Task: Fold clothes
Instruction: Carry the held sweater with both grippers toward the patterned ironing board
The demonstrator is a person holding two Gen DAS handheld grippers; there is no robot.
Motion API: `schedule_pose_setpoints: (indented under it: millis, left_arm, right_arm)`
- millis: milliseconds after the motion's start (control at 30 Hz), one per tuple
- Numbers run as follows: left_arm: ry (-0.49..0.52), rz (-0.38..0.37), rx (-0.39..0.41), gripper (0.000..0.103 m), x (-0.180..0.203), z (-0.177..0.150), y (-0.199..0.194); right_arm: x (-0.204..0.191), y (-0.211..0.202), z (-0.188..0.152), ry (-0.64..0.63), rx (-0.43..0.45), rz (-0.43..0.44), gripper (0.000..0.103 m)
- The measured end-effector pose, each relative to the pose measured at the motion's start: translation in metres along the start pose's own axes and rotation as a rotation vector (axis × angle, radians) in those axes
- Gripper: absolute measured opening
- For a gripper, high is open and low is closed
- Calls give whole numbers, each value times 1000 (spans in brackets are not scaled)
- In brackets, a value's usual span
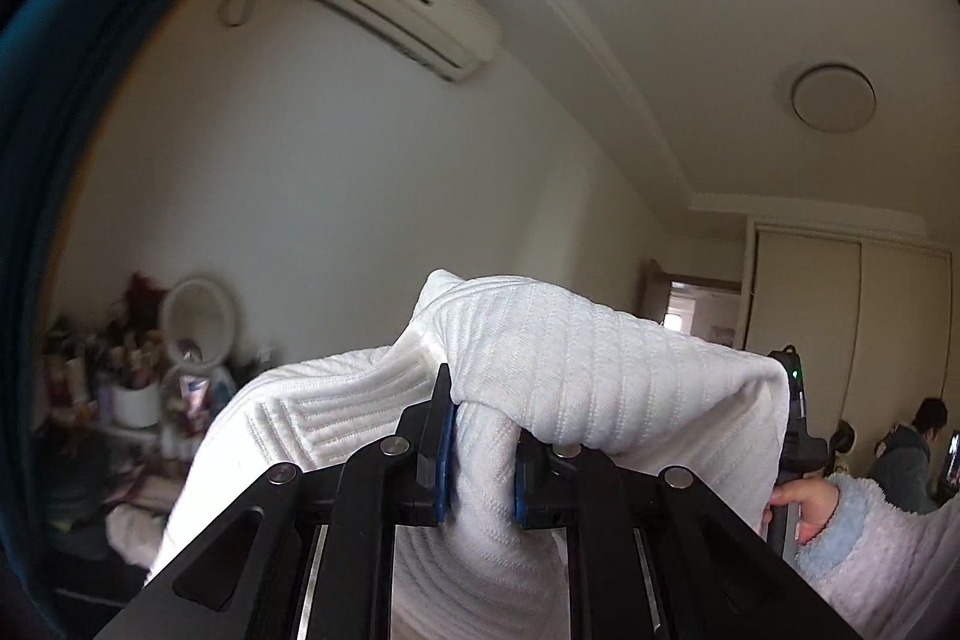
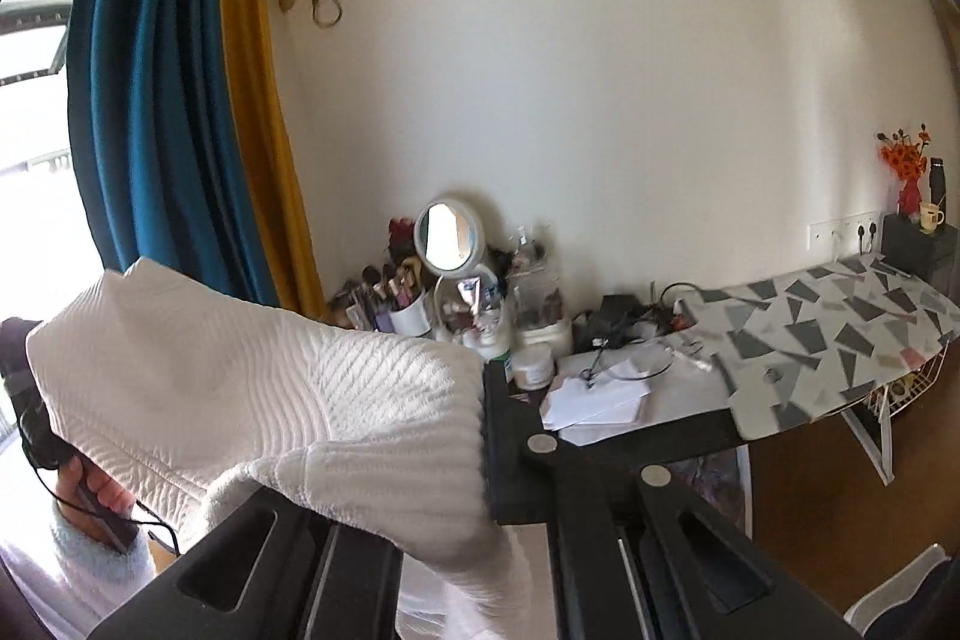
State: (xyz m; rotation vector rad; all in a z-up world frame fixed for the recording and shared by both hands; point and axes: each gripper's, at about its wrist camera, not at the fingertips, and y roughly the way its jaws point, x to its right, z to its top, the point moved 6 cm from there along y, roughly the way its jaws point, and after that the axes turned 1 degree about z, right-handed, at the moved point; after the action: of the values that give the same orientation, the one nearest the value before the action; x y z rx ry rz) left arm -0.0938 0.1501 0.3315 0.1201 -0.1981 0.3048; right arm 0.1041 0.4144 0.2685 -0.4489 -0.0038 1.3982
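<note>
A white ribbed knit garment [image 1: 588,352] hangs in the air, stretched between both grippers. In the left wrist view my left gripper [image 1: 480,460] is shut on a bunched fold of it, which sits between the blue pads [image 1: 443,466]. The cloth runs right to the black body of my right gripper [image 1: 795,424], held by a hand in a fluffy sleeve. In the right wrist view the garment [image 2: 240,388] drapes over my right gripper [image 2: 474,436] and hides its left finger. The cloth edge is pressed against the right finger [image 2: 504,436].
A cluttered dressing table [image 2: 600,400] with a round mirror [image 2: 447,235] and cosmetics stands against the wall. An ironing board [image 2: 840,334] with grey triangles is on the right. Blue and yellow curtains [image 2: 180,100] hang left. A second person [image 1: 906,454] sits far right.
</note>
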Motion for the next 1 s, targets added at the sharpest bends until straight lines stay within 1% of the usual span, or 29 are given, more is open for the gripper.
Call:
schedule_pose_setpoints:
  millis: [67, 167, 233, 300, 367, 433, 500, 600, 667, 767, 933, 1000]
  left_arm:
    - [37, 19, 12, 13, 45, -5, 35]
    - [45, 36, 26, 13, 109, -20, 76]
    - [16, 39, 16, 13, 144, -35, 110]
    - [-38, 18, -1, 13, 174, -49, 149]
    - [-76, -10, -15, 13, 197, -61, 183]
    - [-73, -18, -31, 13, 217, -73, 219]
    - [-63, -3, -56, 13, 228, -84, 252]
    - [-123, -39, -91, 13, 239, -96, 299]
    - [-145, -62, -89, 13, 244, -96, 330]
    - [-149, -84, -55, 13, 251, -89, 375]
    - [-59, -125, 10, 13, 264, -79, 453]
    - [-60, -153, 18, 13, 261, -76, 487]
  right_arm:
    - [35, -19, 1, 0, 5, 18, 4]
    - [87, -48, 3, -1, 12, 46, 4]
    - [126, -70, 1, 13, 3, 70, 4]
    - [163, -87, -3, 27, -29, 73, 4]
    - [201, -101, -3, 27, -58, 54, 4]
    - [237, -111, 0, 46, -79, 35, 4]
    - [269, -123, 8, 57, -71, 14, 4]
    - [304, -137, 25, 28, -28, -46, 4]
    - [333, -146, 51, 17, 12, -90, 4]
    - [377, -158, 101, -2, 78, -155, 4]
    - [440, -176, 184, -52, 192, -223, 4]
    - [461, -179, 214, -80, 242, -251, 4]
